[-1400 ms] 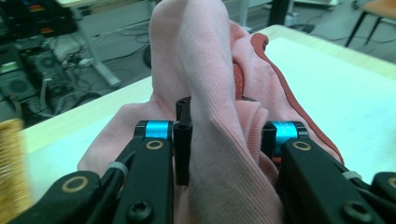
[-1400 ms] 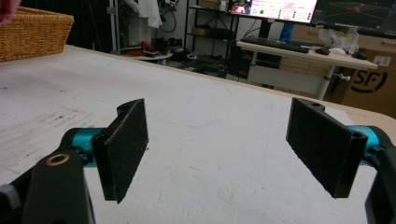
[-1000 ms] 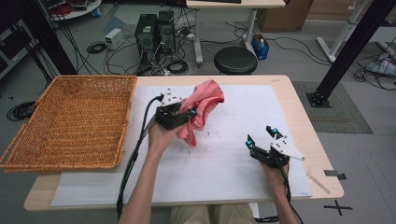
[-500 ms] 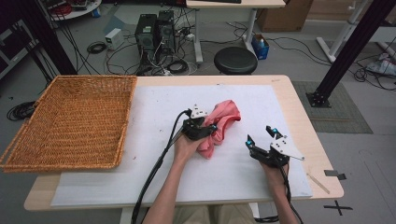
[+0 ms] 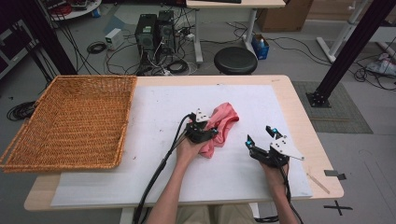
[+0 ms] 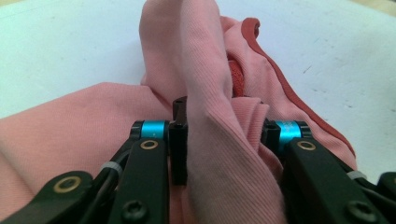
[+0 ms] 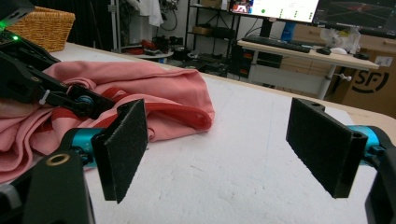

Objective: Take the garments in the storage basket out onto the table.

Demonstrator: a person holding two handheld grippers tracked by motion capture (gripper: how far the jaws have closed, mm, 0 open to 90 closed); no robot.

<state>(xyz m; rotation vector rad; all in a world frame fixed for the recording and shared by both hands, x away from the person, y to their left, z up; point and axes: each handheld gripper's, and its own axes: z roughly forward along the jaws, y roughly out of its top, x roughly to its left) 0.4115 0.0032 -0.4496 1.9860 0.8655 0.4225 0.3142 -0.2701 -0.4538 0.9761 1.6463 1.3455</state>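
Cloth: a pink garment (image 5: 223, 125) with a red-trimmed edge was seen bunched on the white sheet (image 5: 154, 112), near the middle of the table (image 5: 299, 107).
Long axis: the heap was stretched from near the person towards the far right, the trimmed end pointing away.
Left gripper (image 5: 211, 134): a raised fold of the cloth (image 6: 210, 140) was pinched between narrowly set jaws, which had just been easing apart slightly.
Right gripper (image 5: 261, 136): it was held low over the sheet, jaws spread wide and empty (image 7: 224, 144).
Key relation: the cloth was placed to the left of the right gripper's pads (image 7: 123, 144), just beside them; the left hand was nearer.
Basket (image 5: 70, 121): the wicker tray was left well apart, at the table's left.
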